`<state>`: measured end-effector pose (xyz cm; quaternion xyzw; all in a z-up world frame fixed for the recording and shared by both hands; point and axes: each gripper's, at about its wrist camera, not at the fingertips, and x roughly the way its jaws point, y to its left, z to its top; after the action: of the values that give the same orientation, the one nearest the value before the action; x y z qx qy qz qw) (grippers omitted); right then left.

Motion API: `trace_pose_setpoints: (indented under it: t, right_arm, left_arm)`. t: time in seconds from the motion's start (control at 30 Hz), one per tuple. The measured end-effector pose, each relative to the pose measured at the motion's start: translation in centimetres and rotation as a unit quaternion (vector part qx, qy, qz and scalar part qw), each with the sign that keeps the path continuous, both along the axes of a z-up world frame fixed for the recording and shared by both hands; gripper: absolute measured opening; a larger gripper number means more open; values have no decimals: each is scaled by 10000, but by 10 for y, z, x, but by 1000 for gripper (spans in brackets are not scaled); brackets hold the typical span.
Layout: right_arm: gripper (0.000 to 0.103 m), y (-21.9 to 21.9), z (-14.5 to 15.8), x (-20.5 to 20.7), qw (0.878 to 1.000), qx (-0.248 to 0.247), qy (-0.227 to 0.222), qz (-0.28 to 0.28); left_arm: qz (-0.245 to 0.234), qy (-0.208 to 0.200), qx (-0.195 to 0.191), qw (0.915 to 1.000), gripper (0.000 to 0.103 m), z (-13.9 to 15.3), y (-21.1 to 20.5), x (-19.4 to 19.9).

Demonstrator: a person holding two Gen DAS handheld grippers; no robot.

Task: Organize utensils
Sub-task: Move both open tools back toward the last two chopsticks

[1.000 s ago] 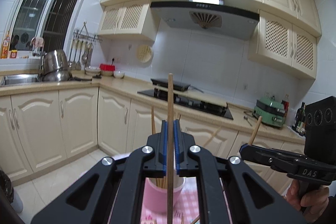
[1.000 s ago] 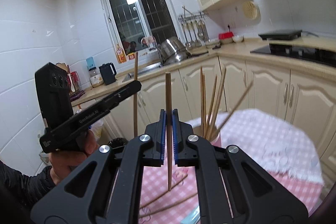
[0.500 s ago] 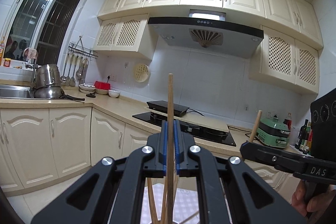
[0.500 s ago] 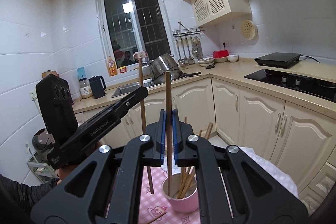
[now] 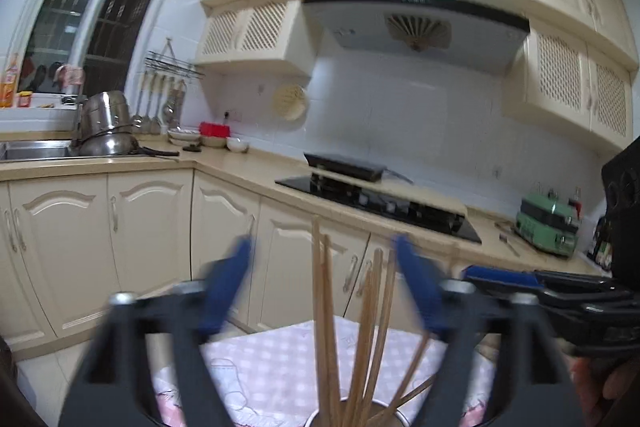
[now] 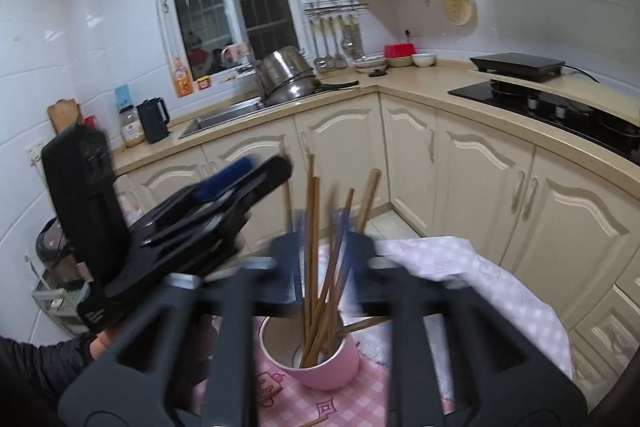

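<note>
Over the desk (image 6: 352, 403): both my grippers hover.
Left gripper (image 5: 324, 283): jaws opening, clamping nothing.
Right gripper (image 6: 320, 247): jaws opening, clamping nothing.
Chopsticks (image 6: 314, 267): standing in pink cup (image 6: 320, 367).

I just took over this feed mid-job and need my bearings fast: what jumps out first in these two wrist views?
A round pink cup on the pink checked tablecloth bristles with long wooden chopsticks, right in front of both cameras. The left gripper and the right gripper are blurred, their blue-padded jaws opening on either side of the sticks, pressing on none. Behind, cream cabinets and a black hob line the counter.
</note>
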<state>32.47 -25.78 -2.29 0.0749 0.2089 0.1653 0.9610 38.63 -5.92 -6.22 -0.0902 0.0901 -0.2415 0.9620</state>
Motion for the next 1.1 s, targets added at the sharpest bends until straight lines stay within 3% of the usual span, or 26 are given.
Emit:
trace_pose_setpoints:
  t: [0.03, 0.17, 0.47, 0.63, 1.1]
  right_arm:
    - [92, -6, 3, -7, 9996, 157, -216, -51]
    - [97, -13, 11, -18, 9988, 220, -382, -234]
    - [97, -30, 17, -47, 9965, 493, -389, -543]
    - [97, -36, 13, -66, 9965, 484, -297, -612]
    - [97, -48, -30, -112, 9959, 393, 374, -728]
  left_arm:
    - [31, -3, 15, 10000, 83, 1, 4, -2]
    - [237, 43, 110, 9996, 93, 10, 20, -16]
    - [443, 228, 404, 9979, 98, 23, 45, -58]
    - [312, 324, 583, 9973, 99, 24, 49, -80]
    - [320, 490, 977, 9935, 99, 7, 51, -122]
